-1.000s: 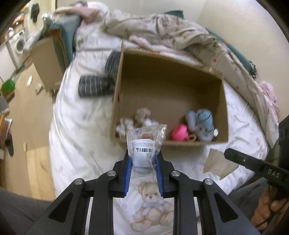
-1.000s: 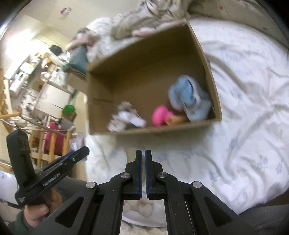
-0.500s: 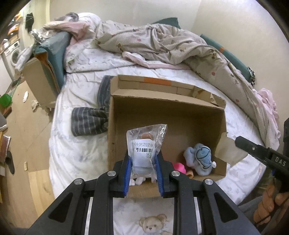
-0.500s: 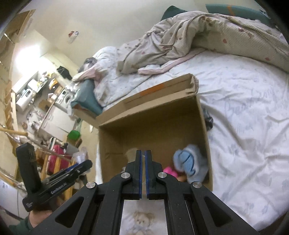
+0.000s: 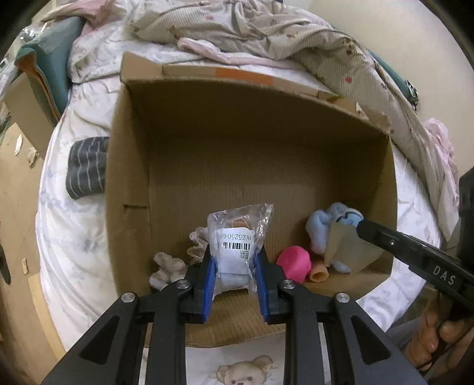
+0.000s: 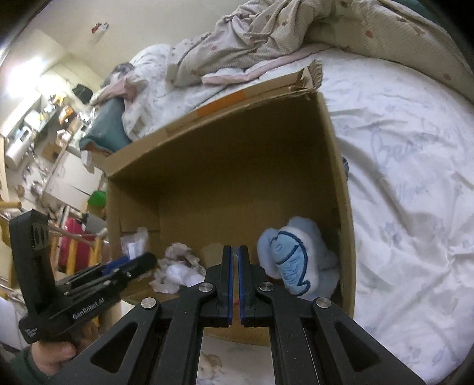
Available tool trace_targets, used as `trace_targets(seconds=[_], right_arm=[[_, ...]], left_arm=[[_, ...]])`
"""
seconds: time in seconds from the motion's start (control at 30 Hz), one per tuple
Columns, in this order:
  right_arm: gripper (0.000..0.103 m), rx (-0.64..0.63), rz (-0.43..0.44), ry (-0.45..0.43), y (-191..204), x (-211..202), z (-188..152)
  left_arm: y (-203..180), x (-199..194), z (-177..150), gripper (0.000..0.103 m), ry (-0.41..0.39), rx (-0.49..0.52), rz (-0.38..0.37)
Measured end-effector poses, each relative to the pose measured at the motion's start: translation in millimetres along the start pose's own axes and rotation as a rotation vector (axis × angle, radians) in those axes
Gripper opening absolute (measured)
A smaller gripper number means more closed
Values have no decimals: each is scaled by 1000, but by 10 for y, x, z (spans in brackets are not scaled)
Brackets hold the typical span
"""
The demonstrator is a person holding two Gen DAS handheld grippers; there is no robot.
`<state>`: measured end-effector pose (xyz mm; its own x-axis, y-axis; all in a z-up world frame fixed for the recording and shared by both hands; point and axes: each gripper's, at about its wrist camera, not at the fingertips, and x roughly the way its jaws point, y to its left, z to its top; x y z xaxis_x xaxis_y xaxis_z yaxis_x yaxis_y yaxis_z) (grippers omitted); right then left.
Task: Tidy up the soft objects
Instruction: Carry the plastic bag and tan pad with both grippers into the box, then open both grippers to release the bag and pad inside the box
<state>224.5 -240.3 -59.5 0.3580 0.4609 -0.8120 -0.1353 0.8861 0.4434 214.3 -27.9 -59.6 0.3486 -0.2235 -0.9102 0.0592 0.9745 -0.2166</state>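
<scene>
Bed (image 5: 74,237): white printed sheet, rumpled beige quilt (image 5: 266,26) heaped along the far edge, teal pillow (image 5: 56,74) at the far left corner.
Room: wood floor (image 5: 14,207) off the bed's left edge; cluttered shelves (image 6: 44,118) beyond.
Striped cloth (image 5: 86,168): on the sheet, just beside the box's left wall.
Box (image 5: 127,177): open cardboard, on the bed.
Inside, near wall: grey-white plush (image 5: 166,269) at left, pink ball (image 5: 294,262) at middle, blue plush (image 6: 291,256) in the right corner.
Left gripper (image 5: 235,266): jaws clamped on a plastic bag (image 5: 237,234) with barcode label, held over the box's near wall.
Right gripper (image 6: 234,278): jaws together, holding nothing, over the near wall.
</scene>
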Motion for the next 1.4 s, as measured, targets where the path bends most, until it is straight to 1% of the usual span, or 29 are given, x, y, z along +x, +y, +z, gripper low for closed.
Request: trace_targets(seconds=[0.13,0.23,0.37,0.53,0.67,0.73,0.77,0.8,0.83,0.87,0.97,1.0,1.07,1.1,1.2,1.3,1.37,1.4], right_arm=[[4,-35,-27,34,58,106,-41],[4,-45,-52,57,63,177,-52],[4,-40,-63,75,43,227,-79],[5,-32,-66,78,28,244,-70],[6,-20,-57,74,16,228,-53],[7,-21,-55,65,19,207,-49],[7,-21,-54,61,21,197,-47],[9,-20,-53,57,24,187,-45],[13,-19,-50,54,17,177,-50],[14,-16,-44,53,18,168,-50],[21,-9,-39,42,19,134,-45],[28,-5,-36,35,18,114,-43],[52,10,-27,13,10,58,-37],[71,19,-15,-5,5,18,-32],[72,30,1,-54,5,-107,-23],[73,37,12,-97,18,-244,-12],[75,35,-2,-127,30,-341,-7],[78,34,-13,-147,33,-400,-16]], left_arm=[[14,58,-22,22,16,-14,-16],[4,69,-36,22,17,-10,-10],[-8,53,-41,22,12,5,-1],[-46,35,-52,22,-3,17,15],[-80,27,-55,24,-2,21,10],[-97,17,-59,26,-5,33,19],[-103,3,-62,29,-11,39,26],[-99,-6,-62,35,-14,40,32],[-94,-23,-62,40,-22,38,41],[-83,-57,-61,47,-38,33,51],[-58,-128,-49,51,-65,28,66],[-51,-146,-41,52,-68,25,69],[-38,-223,-46,52,-94,15,72],[-34,-254,-41,52,-105,13,74],[-21,-387,-52,52,-151,7,120],[-9,-552,-64,52,-201,7,147],[-3,-668,-75,52,-226,12,145],[-7,-709,-82,52,-236,15,148]])
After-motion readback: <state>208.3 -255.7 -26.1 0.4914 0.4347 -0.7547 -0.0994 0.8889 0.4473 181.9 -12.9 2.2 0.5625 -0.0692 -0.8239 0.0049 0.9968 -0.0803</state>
